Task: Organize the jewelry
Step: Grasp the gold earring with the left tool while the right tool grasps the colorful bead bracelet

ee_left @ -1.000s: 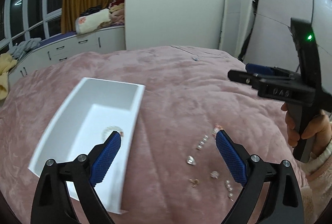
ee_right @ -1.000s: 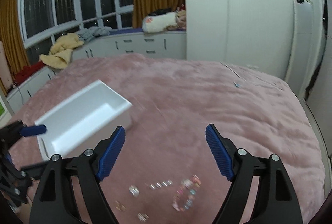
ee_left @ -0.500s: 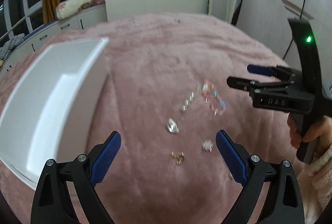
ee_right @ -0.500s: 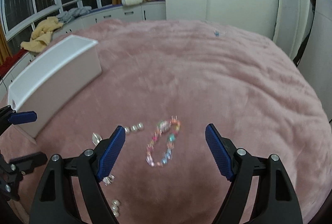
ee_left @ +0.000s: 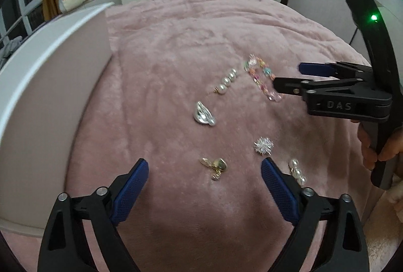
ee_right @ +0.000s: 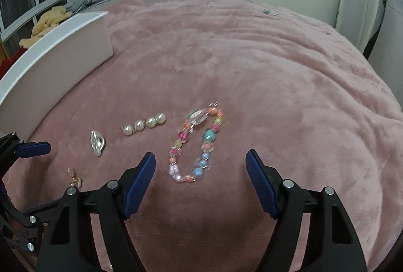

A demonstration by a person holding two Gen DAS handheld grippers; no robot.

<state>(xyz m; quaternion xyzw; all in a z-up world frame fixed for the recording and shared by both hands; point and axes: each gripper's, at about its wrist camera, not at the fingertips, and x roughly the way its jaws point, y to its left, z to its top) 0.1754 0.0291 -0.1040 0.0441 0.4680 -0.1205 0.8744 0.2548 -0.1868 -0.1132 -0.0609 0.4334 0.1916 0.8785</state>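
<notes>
Jewelry lies loose on a pink blanket (ee_left: 176, 50). A colourful bead bracelet (ee_right: 195, 146) lies just ahead of my open, empty right gripper (ee_right: 200, 166); it also shows in the left wrist view (ee_left: 262, 78). A pearl strand (ee_right: 144, 126), a silver piece (ee_right: 97, 142) and a gold earring (ee_right: 74, 177) lie to its left. My open, empty left gripper (ee_left: 204, 173) hovers over the gold earring (ee_left: 215, 164), with a sparkly silver piece (ee_left: 263, 145) and a second pearl strand (ee_left: 297, 172) to the right. The white box (ee_left: 50, 85) stands at the left.
The right gripper's body (ee_left: 352, 95) and the hand holding it reach in from the right in the left wrist view. White cabinets, windows and piled clothes (ee_right: 47, 25) stand beyond the bed. A small blue item (ee_right: 265, 11) lies at the far edge of the blanket.
Both grippers have come down and forward towards the jewelry, which now looks larger and closer. The white box has slid to the left edge of both views. Jaws stay open.
</notes>
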